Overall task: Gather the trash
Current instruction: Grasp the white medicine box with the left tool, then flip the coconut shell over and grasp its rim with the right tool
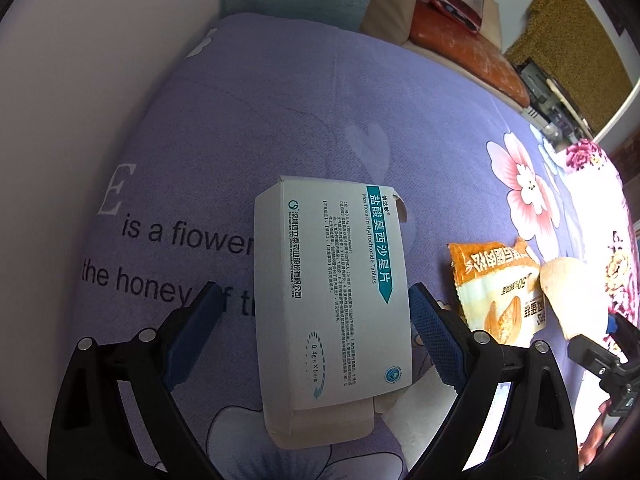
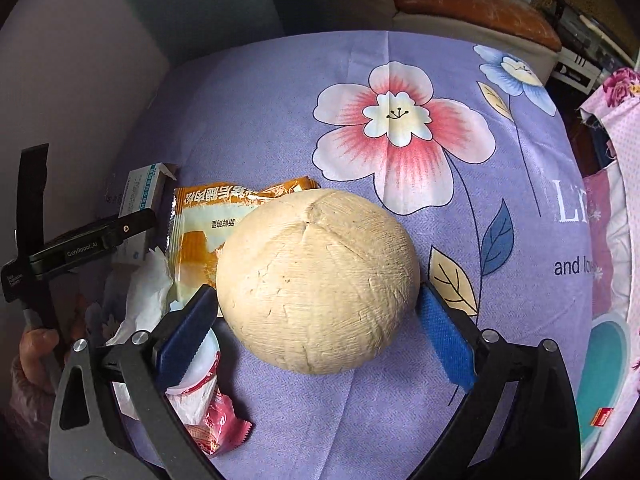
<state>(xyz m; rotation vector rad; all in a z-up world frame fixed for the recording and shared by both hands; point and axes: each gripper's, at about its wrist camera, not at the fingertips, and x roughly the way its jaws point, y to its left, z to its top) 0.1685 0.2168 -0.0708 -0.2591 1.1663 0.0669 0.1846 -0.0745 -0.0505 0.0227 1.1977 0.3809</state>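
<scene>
A white medicine box (image 1: 332,304) lies on the purple bedsheet between the wide jaws of my left gripper (image 1: 315,287). Its left pad stands clear of the box and the right pad is next to the box's edge. A large pale peeled coconut (image 2: 320,280) rests on the sheet between the spread jaws of my right gripper (image 2: 316,290), whose blue fingertips (image 2: 440,328) sit close against its sides without squeezing. An orange snack wrapper (image 2: 200,216) lies behind the coconut, beside the box (image 2: 140,192). A white tissue (image 2: 144,296) and a red-pink wrapper (image 2: 216,424) lie under the left finger.
The bed (image 1: 280,100) meets a pale wall (image 1: 80,80) on the left. An orange cushion (image 1: 460,40) with a red bag sits beyond the far edge. A pink floral quilt (image 1: 600,216) lies at the right. A hand (image 2: 36,344) holds the left gripper's handle.
</scene>
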